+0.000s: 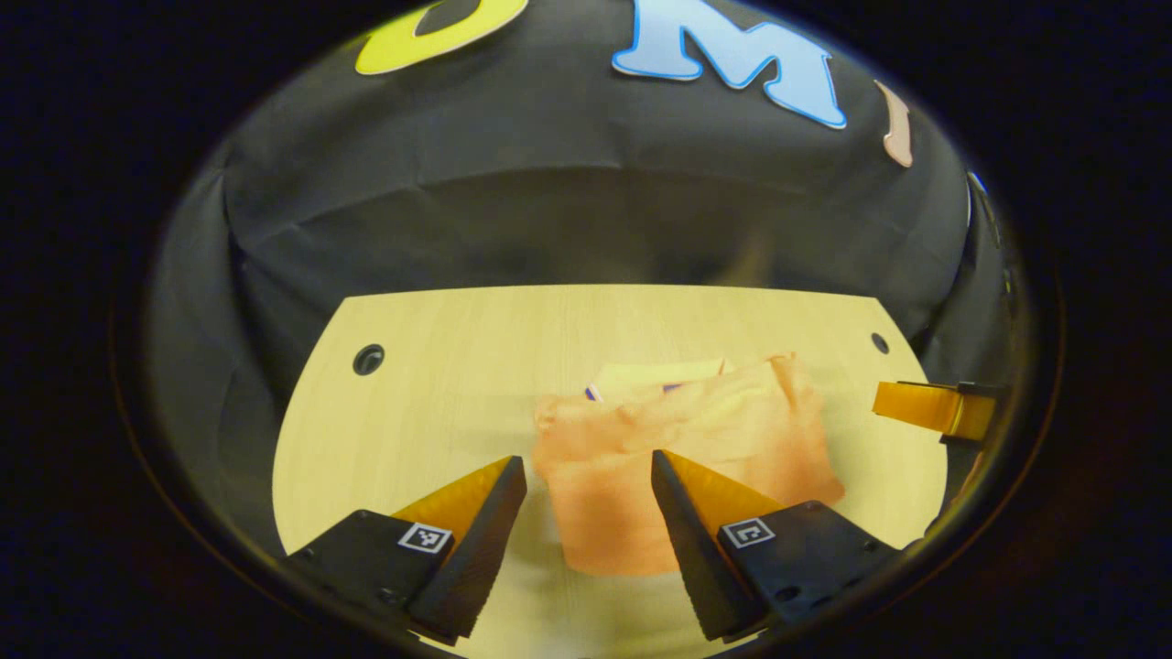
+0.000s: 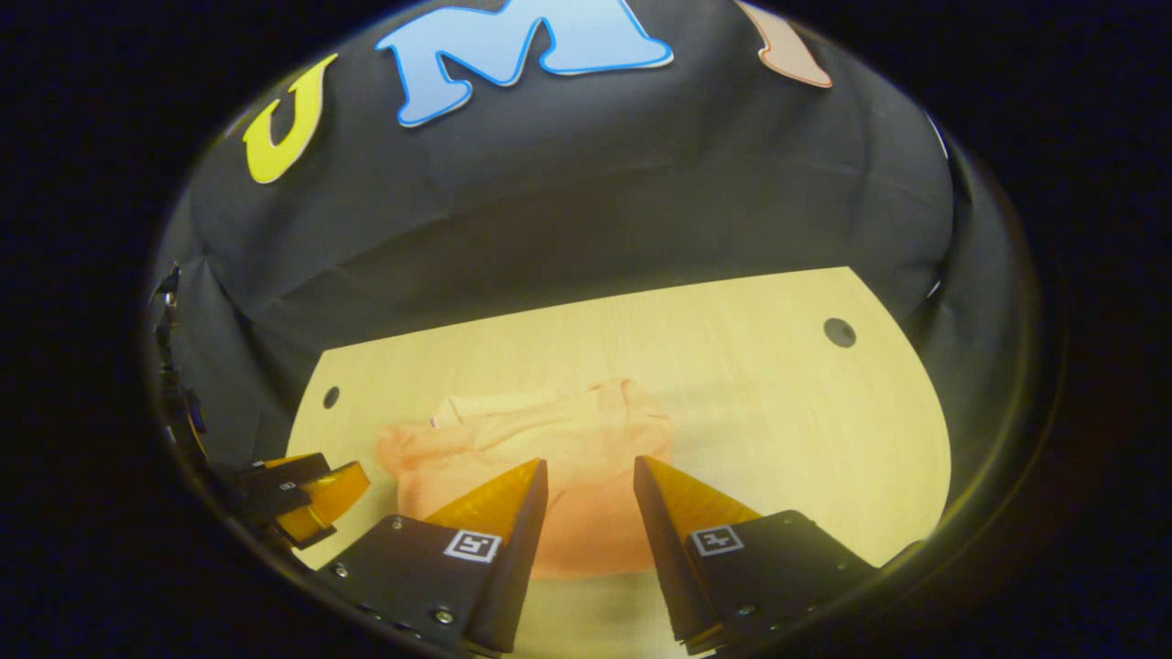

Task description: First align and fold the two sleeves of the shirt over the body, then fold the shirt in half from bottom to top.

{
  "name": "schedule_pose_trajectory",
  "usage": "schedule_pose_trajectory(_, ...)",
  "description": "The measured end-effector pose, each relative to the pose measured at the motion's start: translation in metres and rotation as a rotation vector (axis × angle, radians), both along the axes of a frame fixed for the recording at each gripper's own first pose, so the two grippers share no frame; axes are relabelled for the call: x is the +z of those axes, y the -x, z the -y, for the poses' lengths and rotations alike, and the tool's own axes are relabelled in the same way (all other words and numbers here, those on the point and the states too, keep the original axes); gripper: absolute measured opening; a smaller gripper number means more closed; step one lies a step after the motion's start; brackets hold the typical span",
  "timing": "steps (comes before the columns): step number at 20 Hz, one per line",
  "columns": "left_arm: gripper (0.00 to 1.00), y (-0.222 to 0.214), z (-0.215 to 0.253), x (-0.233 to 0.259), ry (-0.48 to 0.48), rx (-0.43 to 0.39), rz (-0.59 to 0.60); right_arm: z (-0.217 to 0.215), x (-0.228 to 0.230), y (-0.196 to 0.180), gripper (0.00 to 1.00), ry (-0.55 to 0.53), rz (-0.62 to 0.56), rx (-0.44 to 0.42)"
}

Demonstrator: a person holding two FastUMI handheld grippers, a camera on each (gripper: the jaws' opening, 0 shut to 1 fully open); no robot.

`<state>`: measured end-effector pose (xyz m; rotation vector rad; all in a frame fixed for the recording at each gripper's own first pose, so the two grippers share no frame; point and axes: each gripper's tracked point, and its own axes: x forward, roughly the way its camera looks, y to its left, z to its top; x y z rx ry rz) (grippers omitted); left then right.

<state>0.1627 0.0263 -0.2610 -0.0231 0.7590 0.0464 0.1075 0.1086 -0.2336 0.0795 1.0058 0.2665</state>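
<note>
The shirt (image 1: 678, 448), a peach-orange garment, lies in a compact folded bundle on the light wooden table (image 1: 439, 366). In the left gripper view it sits at the centre of the tabletop, reaching toward 3 o'clock, with a paler collar area and a small dark mark at its 12 o'clock edge. Its near edge runs down between the fingers of the left gripper (image 1: 589, 471), which hangs above the table with its jaws apart and nothing between them; whether the fingertips touch the cloth cannot be told. At 3 o'clock in that view, the right gripper's finger pokes in from the rim, beside the shirt but apart from it.

In the right gripper view the shirt (image 2: 549, 439) lies at the centre of the table (image 2: 778, 403), leaning toward 9 o'clock. The right gripper (image 2: 591, 471) is held over its near edge, jaws spread and empty. The left gripper shows at 8 o'clock, low near the table's edge, just beside the shirt's side.

Round holes (image 1: 368, 359) mark the table's far corners. The image is slightly blurred around the shirt.
</note>
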Motion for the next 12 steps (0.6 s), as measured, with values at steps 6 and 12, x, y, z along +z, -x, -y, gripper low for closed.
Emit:
schedule_pose_trajectory(6,0.91,0.091,0.019,0.071,0.011,0.016,0.051,0.013,0.060,0.068,0.61,-0.005,0.023,0.021)
schedule_pose_trajectory(12,0.92,0.174,0.043,0.090,0.032,0.005,0.075,0.019,0.097,0.129,0.61,-0.019,0.061,0.044)
